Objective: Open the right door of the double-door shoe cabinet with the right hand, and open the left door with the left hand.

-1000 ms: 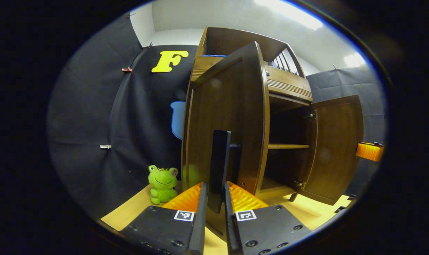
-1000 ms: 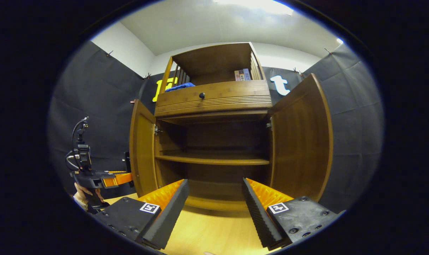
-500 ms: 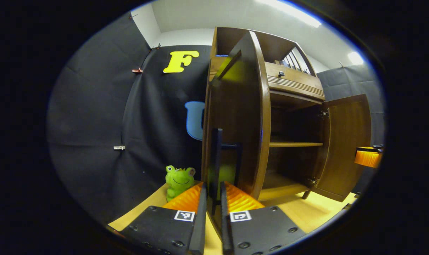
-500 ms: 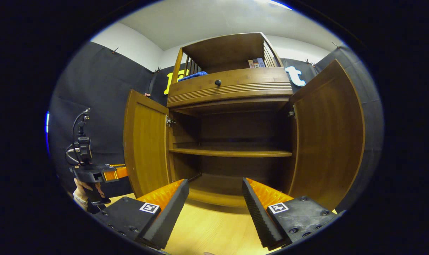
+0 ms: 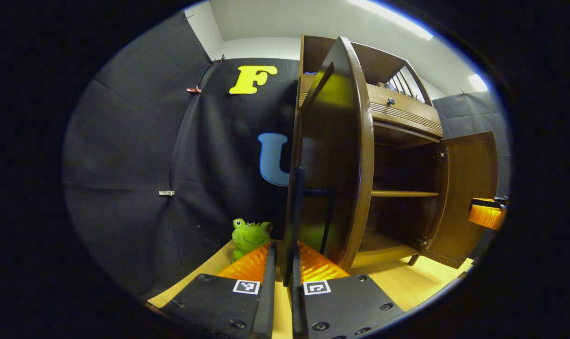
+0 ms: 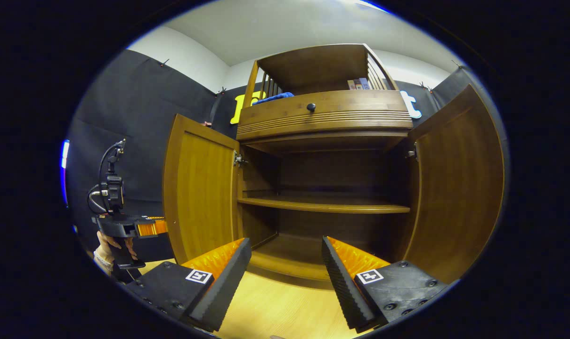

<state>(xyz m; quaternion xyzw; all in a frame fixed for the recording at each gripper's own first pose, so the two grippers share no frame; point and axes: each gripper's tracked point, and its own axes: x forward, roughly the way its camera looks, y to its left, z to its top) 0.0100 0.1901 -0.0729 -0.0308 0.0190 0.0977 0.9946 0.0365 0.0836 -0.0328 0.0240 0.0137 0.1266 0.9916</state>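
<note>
One shoe cabinet [image 6: 322, 122] stands at the back of a light wooden floor [image 6: 275, 306], with two doors, both swung open. There is one drawer front with one dark round knob [image 6: 311, 107], one inner shelf [image 6: 322, 205], one green frog toy [image 5: 250, 236] on the floor to the left of the cabinet, one blue cloth [image 6: 273, 98] and a few books [image 6: 359, 84] in the railed top compartment.

The cabinet is dark brown wood with a glossy finish; its inside is dim and the shelf splits it into an upper and a lower space. In the right gripper view the left door [image 6: 200, 188] stands out past square to the front, its inner panel lit warm brown, and the right door [image 6: 454, 188] is swung wide on the other side. In the left gripper view the left door is seen nearly edge-on, with a long black bar handle [image 5: 298, 212] on its outer face.

The left gripper [image 5: 280, 278] has its fingers drawn in narrow, clamped on the lower end of that handle. From the right gripper view it is held level by a hand [image 6: 107, 245] at the far left, beside the left door's outer face. The right gripper [image 6: 285, 278] hangs in front of the cabinet opening, fingers spread wide, holding nothing
</note>
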